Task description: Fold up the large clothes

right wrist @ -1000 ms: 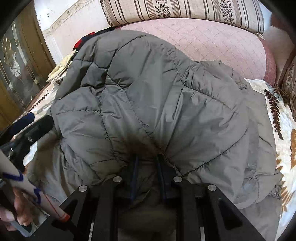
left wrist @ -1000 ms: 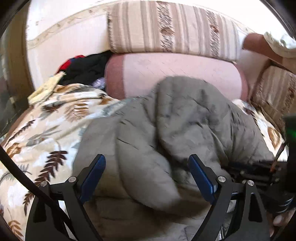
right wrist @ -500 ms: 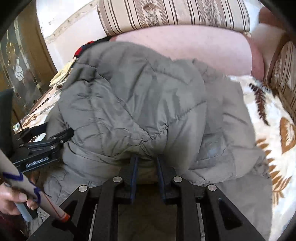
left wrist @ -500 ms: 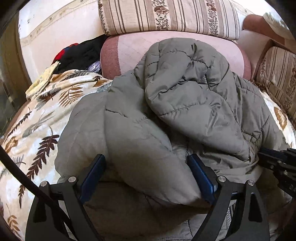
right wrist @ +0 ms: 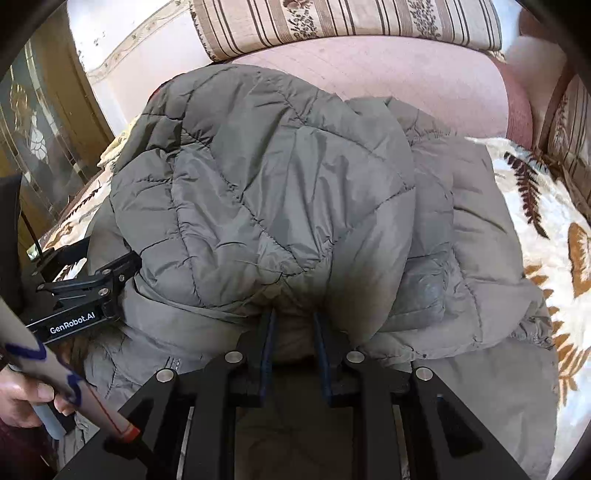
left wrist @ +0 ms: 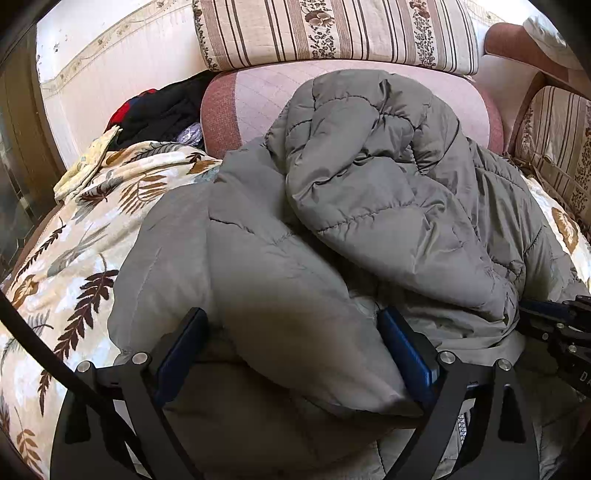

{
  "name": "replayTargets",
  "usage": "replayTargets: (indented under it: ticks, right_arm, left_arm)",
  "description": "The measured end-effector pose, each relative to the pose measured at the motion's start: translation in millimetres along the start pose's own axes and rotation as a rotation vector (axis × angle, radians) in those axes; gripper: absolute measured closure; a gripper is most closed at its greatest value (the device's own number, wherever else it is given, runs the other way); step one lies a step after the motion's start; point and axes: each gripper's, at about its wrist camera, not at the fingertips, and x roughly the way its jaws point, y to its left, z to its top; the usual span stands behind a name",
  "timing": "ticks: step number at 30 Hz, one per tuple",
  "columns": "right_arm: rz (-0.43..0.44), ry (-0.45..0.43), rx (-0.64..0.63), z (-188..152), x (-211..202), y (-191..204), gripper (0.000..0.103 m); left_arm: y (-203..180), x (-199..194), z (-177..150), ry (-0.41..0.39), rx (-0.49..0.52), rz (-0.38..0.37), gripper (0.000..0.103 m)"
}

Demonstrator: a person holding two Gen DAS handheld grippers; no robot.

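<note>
A grey quilted puffer jacket (left wrist: 369,206) lies bunched on a leaf-print blanket (left wrist: 74,243) on a sofa. It also fills the right wrist view (right wrist: 280,192). My left gripper (left wrist: 291,332) is open, its blue pads wide apart, with a fold of the jacket lying between them at the near left edge. My right gripper (right wrist: 291,325) is shut on the jacket's near edge, a folded-over part bulging above its pads. The left gripper shows at the left of the right wrist view (right wrist: 92,280). The right gripper shows at the right edge of the left wrist view (left wrist: 554,321).
A pink bolster (left wrist: 258,99) and a striped cushion (left wrist: 332,33) stand behind the jacket. Dark and red clothes (left wrist: 159,110) are piled at the back left. Another striped cushion (left wrist: 554,140) stands at the right. A hand (right wrist: 22,402) holds the left gripper.
The right gripper has carried the jacket's folded part forward and down onto the rest of the jacket. The left gripper has stayed open over the near left fold.
</note>
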Motion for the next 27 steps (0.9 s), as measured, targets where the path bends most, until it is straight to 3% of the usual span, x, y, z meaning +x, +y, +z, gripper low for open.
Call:
replayTargets:
  ticks: [7,14,27]
  right_arm:
    - [-0.023,-0.141,-0.035,9.9,-38.4,10.1,0.075]
    - [-0.047,-0.051,-0.030,6.8,-11.7,7.3,0.075]
    - [-0.033,-0.057,-0.022,5.4,-20.2,7.3,0.075]
  left_arm:
    - [2.4,-1.3,-0.2,-0.001,-0.003,-0.001,0.010]
    - [1.5,-0.1,0.0,0.000,0.003,0.003,0.010]
    - [3.3,-10.0,1.5,-0.014,-0.008,0.007,0.010]
